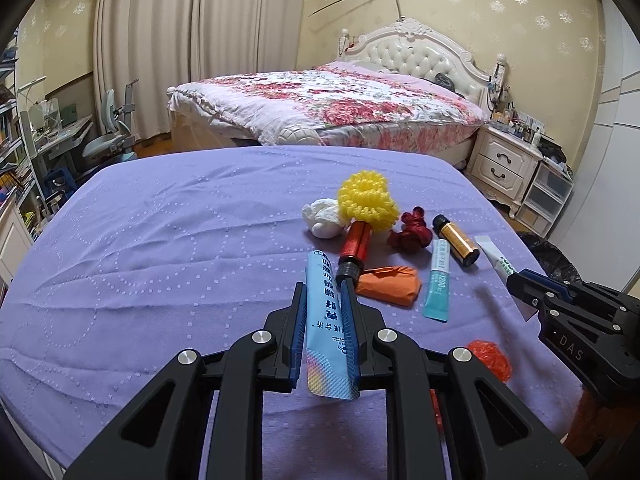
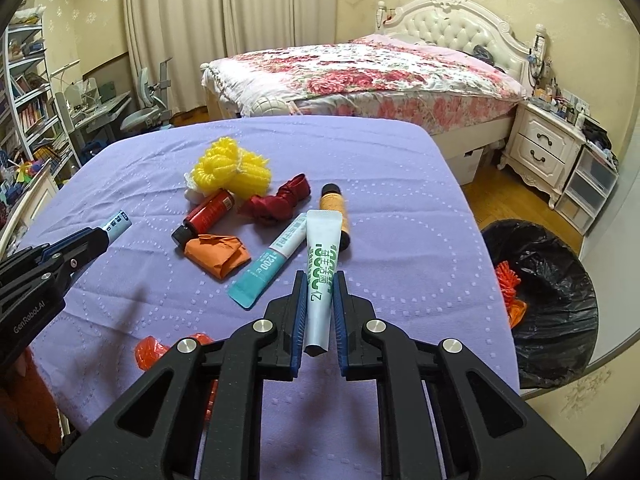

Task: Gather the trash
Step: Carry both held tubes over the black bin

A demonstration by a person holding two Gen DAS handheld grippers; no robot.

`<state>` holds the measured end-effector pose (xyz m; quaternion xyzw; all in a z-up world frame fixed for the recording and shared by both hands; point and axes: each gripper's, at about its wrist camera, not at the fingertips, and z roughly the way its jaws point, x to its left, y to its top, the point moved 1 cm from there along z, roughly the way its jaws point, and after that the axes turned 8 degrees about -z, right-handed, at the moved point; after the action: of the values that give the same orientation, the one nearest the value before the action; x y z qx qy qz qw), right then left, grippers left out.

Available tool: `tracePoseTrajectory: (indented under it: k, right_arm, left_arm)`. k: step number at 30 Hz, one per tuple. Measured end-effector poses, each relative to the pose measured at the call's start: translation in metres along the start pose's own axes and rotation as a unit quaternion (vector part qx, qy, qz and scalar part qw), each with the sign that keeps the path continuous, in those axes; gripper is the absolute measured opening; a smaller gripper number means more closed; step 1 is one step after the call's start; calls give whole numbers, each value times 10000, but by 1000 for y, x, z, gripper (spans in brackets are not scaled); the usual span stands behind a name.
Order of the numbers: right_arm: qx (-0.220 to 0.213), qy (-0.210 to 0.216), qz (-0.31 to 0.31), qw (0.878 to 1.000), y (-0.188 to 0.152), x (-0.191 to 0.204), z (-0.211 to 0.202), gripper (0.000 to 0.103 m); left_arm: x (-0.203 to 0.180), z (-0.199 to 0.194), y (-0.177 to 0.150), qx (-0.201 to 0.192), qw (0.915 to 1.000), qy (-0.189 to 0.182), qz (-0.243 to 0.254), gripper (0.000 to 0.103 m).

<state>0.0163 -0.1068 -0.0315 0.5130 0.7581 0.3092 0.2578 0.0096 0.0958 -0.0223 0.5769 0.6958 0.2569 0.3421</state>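
right wrist view: your right gripper (image 2: 320, 280) is clamped on the white-green tube (image 2: 322, 264), your left gripper (image 1: 324, 292) on the blue tube (image 1: 326, 316), both above the purple table (image 2: 400, 208). next, i'd judge: carry them to the black bin bag (image 2: 560, 304) and let go.

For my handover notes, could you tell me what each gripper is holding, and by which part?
The left gripper clamps the blue tube across its lower body near the crimped end; the right gripper clamps the white-and-green tube likewise.
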Motion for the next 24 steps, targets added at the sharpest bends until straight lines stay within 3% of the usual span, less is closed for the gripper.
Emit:
tracePoseTrajectory:
  k: [7,16,24]
  right_arm:
    - [-142,-303,202,9992,-2,-28,-14,13]
    - [-322,-902,636,9934,-10,-91,-34,13]
    - [-314,-1436,1170,9822,-26,-159,-41,13]
  left_arm:
    - [-35,-4,7,-163,9992,-328,188,18]
    - [-111,0,20,-348,9935,-857,661,18]
    - [-180,26,20,-175,9865,-1292,986,18]
